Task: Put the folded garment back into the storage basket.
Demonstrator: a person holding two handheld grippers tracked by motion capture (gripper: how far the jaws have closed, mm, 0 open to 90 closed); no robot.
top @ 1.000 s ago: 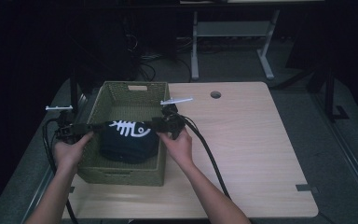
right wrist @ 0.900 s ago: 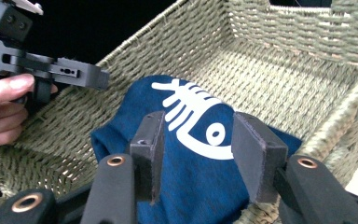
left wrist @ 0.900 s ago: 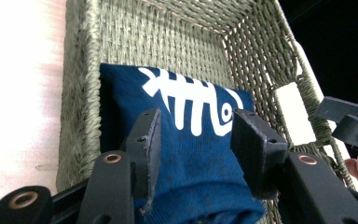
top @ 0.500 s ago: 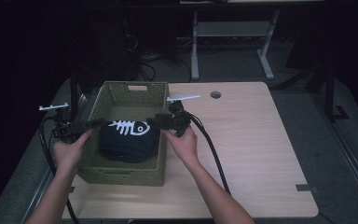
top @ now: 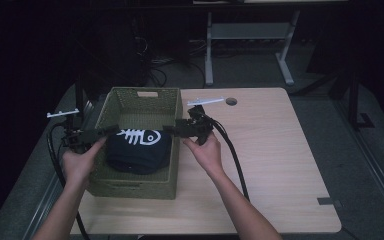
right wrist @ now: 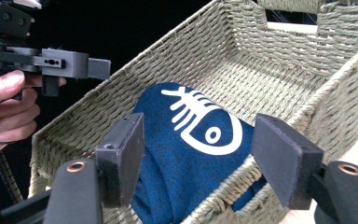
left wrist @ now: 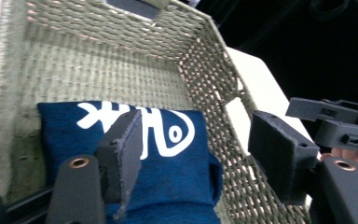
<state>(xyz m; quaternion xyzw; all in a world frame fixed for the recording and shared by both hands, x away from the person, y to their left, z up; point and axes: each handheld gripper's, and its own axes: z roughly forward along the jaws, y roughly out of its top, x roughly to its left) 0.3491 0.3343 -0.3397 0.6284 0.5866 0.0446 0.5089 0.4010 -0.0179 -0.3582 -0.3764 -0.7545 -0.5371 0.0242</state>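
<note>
Released fingers of the left gripper point(top: 111, 131) and right gripper point(top: 169, 129) flank a soft, light navy fish-print cushion point(top: 137, 150), likely best pinched at its corners, in a woven basket point(top: 130, 187).

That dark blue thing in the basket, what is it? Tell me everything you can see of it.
The dark blue bundle looks like soft folded fabric, perhaps fleece, printed with a white fish skeleton on its upper face. It lies in the near part of the woven green basket, resting on the basket's floor. Neither gripper touches it; both sit open at the basket's rim.
</note>
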